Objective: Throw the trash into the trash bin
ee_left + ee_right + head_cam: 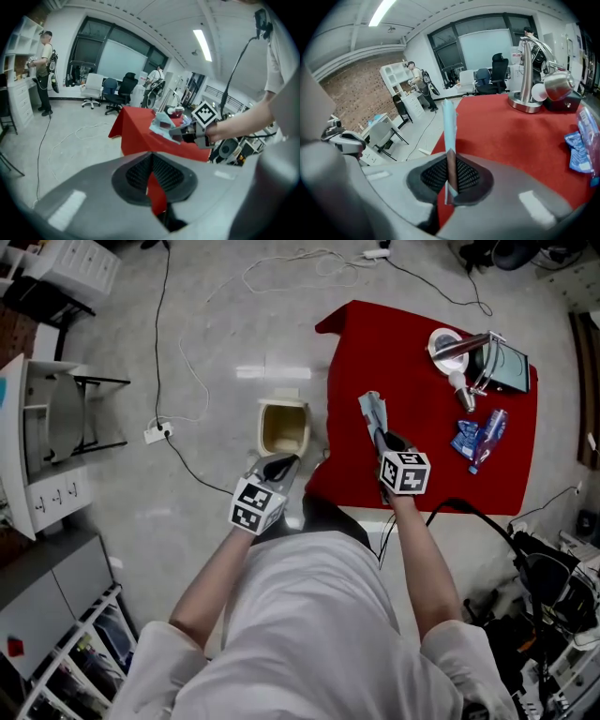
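The trash, a flat light-blue wrapper (372, 413), is pinched between the pads of the right gripper (382, 439) and is held above the near left part of the red-covered table (412, 352). In the right gripper view the wrapper (449, 126) is seen edge-on, projecting up and forward from the pressed-together jaws of the right gripper (450, 161). In the left gripper view the same wrapper (161, 124) is shown from the side, in front of the red cloth.

The trash bin (281, 406), small, beige and open-topped, is seen on the floor just beside the table's left edge. The left gripper (278, 465) is held at the bin's near side. In its own view the jaw tips of the left gripper (150, 159) are seen brought together with nothing between them; only red cloth shows through the gap behind the tips.

Further trash, a cluster of blue packets (478, 439), is left lying on the far right part of the cloth, well apart from the held wrapper, and is seen at the right edge of the right gripper view (581, 150). A metal stand (527, 75) and a black box (506, 367) are placed beyond the packets. A cable (178, 362) and a power strip (157, 433) are seen on the floor to the left of the bin.
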